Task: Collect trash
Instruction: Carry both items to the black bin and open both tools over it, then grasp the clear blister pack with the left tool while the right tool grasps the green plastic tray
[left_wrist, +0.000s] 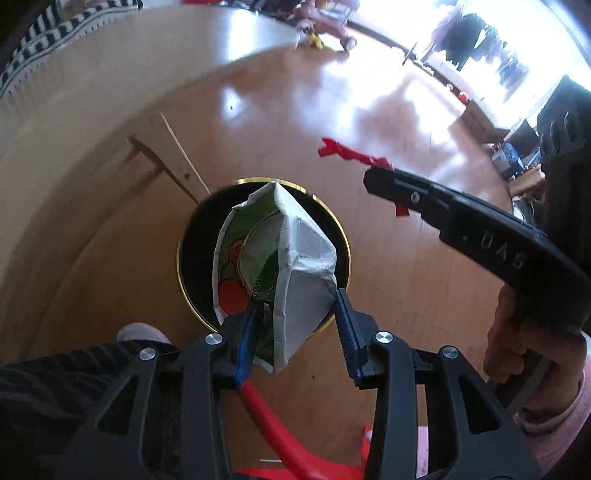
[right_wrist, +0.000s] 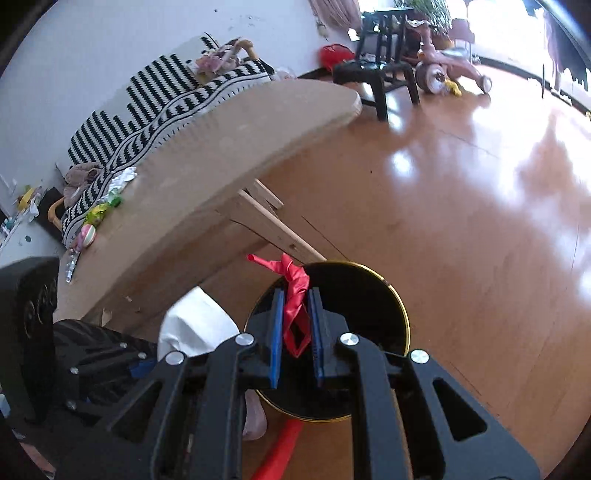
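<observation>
Both tongs are loaded over the bin (right_wrist: 400, 317): our left gripper (left_wrist: 295, 310) clamps a crumpled carton (left_wrist: 295, 258), our right gripper (right_wrist: 297, 325) a red balloon scrap (right_wrist: 293, 295). Neither is dropped yet. More wrappers (right_wrist: 107, 203) wait on the table (right_wrist: 229, 147) at frame left.

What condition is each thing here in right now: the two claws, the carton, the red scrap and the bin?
Left gripper: clamped on the carton.
Carton: crumpled, held over the bin.
Right gripper: shut on the red scrap.
Red scrap: twisted, pinched above the bin.
Bin: upright, open-topped.
</observation>
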